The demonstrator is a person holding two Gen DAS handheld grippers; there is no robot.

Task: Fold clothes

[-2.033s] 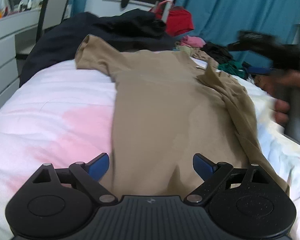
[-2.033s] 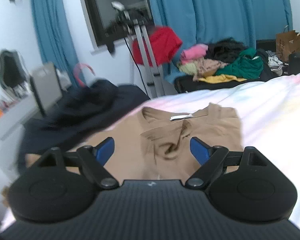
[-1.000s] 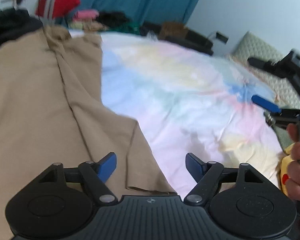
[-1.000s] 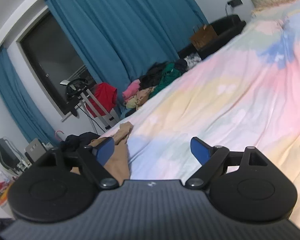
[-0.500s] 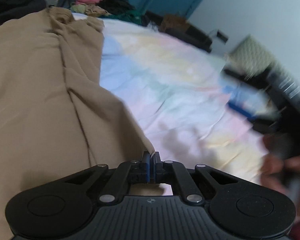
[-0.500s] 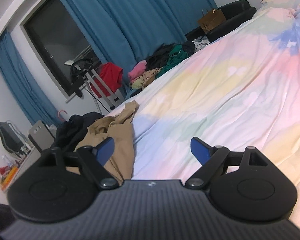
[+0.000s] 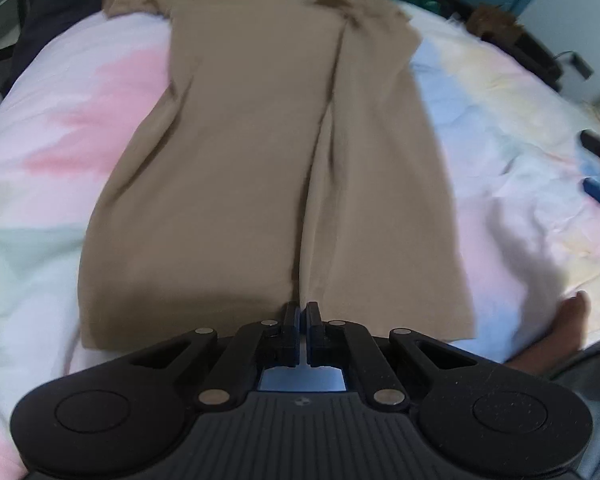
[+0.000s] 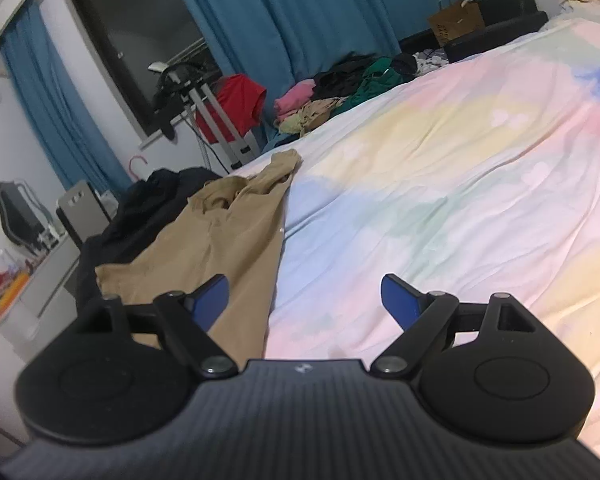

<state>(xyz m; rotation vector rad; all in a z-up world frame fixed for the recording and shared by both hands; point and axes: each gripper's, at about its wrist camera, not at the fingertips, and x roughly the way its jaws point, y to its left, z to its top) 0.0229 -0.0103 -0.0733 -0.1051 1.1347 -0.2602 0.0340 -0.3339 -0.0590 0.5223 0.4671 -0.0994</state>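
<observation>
Shirt (image 7: 240,168) is lying flat on the bed (image 7: 500,128), its long axis running straight away from the left gripper (image 7: 300,320), hem nearest and collar farthest. That gripper is sitting at the hem, about the middle of its width, fingers pressed together right at the hem edge; whether cloth is pinched between them I cannot tell, since the tips are hiding the edge. A lengthwise fold line is running from the hem up toward the collar, with the right side of the shirt already lying turned in over the body; the left sleeve is sticking out flat. The right gripper (image 8: 304,300) is hanging beside the shirt's right edge, well off the cloth, its fingers spread apart over bare bed. So the left gripper is the nearer one.
</observation>
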